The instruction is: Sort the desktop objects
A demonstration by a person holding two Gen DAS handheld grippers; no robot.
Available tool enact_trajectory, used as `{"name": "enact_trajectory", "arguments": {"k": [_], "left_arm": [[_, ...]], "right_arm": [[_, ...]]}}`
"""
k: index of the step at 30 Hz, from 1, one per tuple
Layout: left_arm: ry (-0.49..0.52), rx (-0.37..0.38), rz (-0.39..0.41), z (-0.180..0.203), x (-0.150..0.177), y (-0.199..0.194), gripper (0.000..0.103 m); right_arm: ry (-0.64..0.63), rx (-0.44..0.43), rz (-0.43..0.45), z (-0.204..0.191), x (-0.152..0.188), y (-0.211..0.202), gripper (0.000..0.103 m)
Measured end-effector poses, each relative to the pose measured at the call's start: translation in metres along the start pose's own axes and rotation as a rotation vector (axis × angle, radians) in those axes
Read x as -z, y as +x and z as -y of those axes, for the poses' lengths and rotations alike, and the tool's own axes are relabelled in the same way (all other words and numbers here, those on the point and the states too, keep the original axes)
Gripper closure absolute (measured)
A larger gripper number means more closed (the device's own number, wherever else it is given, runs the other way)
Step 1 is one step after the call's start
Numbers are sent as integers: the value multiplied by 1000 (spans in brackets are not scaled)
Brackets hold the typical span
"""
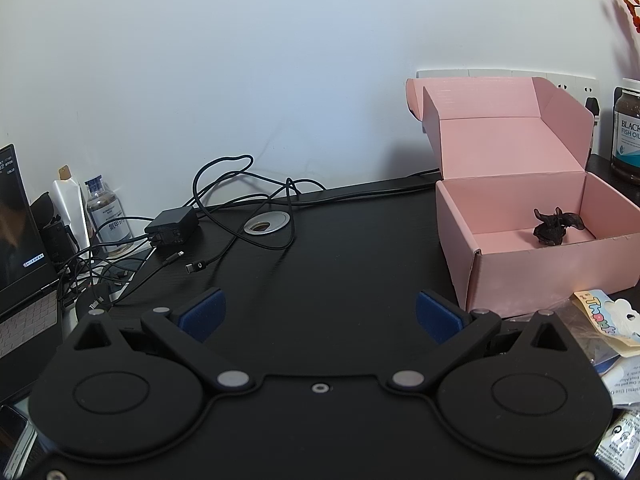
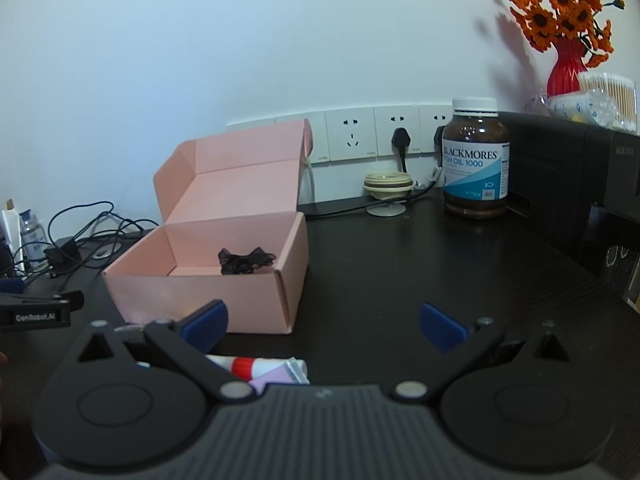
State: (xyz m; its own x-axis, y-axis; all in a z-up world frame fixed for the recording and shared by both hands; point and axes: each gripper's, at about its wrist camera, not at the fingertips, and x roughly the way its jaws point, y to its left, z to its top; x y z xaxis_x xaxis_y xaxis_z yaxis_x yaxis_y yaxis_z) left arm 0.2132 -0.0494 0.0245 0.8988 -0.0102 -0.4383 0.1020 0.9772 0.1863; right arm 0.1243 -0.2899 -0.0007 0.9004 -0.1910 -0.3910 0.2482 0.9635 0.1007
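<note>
Tube (image 2: 276, 368): lies crosswise under your right tool (image 2: 324, 326), toward 7 o'clock; pink box (image 2: 208, 300) at 11. Both tools wide open, empty; left tool (image 1: 318, 312) farther.

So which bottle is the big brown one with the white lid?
The fish oil bottle by the wall sockets. The other bottle, near the cables, is small and clear.

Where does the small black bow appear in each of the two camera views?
Left wrist: the black bow lies right of centre, inside the pink box.
Right wrist: the black bow lies left of centre, inside the pink box.
Shared landmark: the fish oil bottle.
</note>
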Motion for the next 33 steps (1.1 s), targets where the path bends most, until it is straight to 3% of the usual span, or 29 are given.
{"name": "enact_trajectory", "arguments": {"k": [27, 33], "left_arm": [[-4, -2, 0, -1, 0, -1, 0], [-4, -40, 7, -1, 0, -3, 0]], "right_arm": [[11, 21, 5, -1, 1, -1, 1], [20, 37, 8, 0, 1, -2, 1]]}}
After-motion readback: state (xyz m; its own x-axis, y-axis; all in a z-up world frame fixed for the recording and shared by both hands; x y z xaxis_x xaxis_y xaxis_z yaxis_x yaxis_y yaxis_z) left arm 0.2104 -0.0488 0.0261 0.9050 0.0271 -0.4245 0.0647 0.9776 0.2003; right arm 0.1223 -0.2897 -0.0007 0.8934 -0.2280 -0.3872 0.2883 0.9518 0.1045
